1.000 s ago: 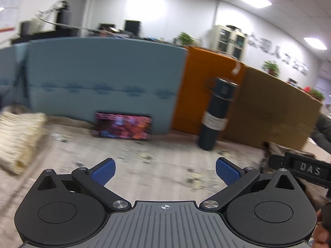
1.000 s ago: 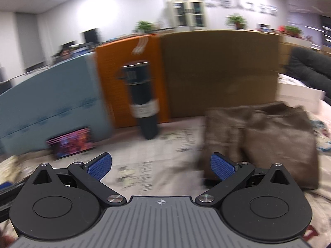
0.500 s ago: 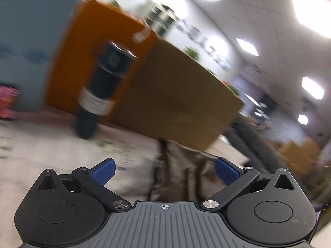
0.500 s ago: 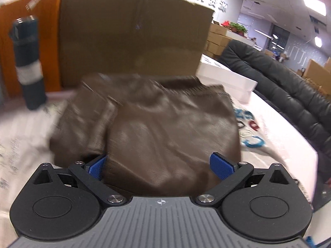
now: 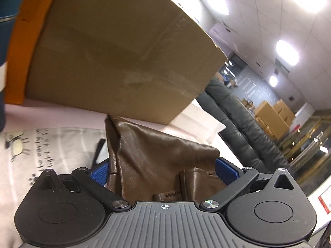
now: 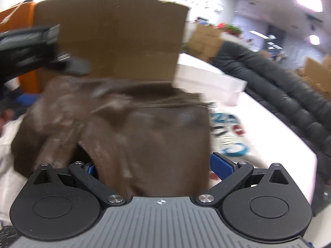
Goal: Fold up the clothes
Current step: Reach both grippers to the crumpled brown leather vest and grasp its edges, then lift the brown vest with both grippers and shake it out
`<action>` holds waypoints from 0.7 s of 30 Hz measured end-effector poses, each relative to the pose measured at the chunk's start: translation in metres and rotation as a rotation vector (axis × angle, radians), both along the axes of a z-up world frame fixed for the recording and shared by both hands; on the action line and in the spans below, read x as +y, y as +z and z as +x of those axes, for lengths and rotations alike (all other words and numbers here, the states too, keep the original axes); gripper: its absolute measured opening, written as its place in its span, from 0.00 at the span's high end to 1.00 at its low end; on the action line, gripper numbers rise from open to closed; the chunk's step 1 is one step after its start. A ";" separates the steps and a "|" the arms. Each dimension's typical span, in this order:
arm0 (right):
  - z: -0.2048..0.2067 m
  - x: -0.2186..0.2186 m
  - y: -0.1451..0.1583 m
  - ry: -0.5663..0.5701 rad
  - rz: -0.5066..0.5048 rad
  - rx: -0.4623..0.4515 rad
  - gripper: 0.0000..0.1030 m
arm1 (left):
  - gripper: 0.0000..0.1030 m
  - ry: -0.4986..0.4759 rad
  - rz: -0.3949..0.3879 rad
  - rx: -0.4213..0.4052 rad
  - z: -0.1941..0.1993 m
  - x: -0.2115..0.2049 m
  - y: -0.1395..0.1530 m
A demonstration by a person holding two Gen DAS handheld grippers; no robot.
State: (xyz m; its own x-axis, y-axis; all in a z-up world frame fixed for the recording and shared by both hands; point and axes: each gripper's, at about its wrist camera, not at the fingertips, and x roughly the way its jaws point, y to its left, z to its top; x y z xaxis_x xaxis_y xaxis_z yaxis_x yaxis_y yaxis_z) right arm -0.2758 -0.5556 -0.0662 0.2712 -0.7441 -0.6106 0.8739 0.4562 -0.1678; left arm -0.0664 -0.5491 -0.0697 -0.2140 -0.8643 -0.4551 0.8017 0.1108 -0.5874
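Brown, leather-like folded garment (image 5: 161,157) fills the lower centre of the left wrist view, lying on a white printed table cover (image 5: 41,144). Left gripper (image 5: 163,170): blue-padded fingers spread wide, garment between them, no clamping visible. Right gripper (image 6: 159,165): fingers likewise wide apart, the blurred garment (image 6: 144,128) lying between them; left pad partly hidden by a fold. Large tan cardboard box (image 5: 115,51) stands behind the garment. Dark padded sofa (image 5: 248,124) occupies the right.
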 end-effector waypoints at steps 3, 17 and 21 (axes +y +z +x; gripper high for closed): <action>0.014 0.001 -0.002 0.017 0.022 0.000 0.18 | 0.08 0.011 0.023 -0.051 -0.010 -0.006 0.001; -0.017 -0.013 0.037 -0.073 -0.021 -0.074 0.98 | 0.92 0.025 0.017 -0.450 -0.051 0.021 0.020; -0.046 -0.013 0.079 -0.109 -0.065 -0.163 0.98 | 0.94 0.034 -0.024 -0.445 -0.057 0.038 0.032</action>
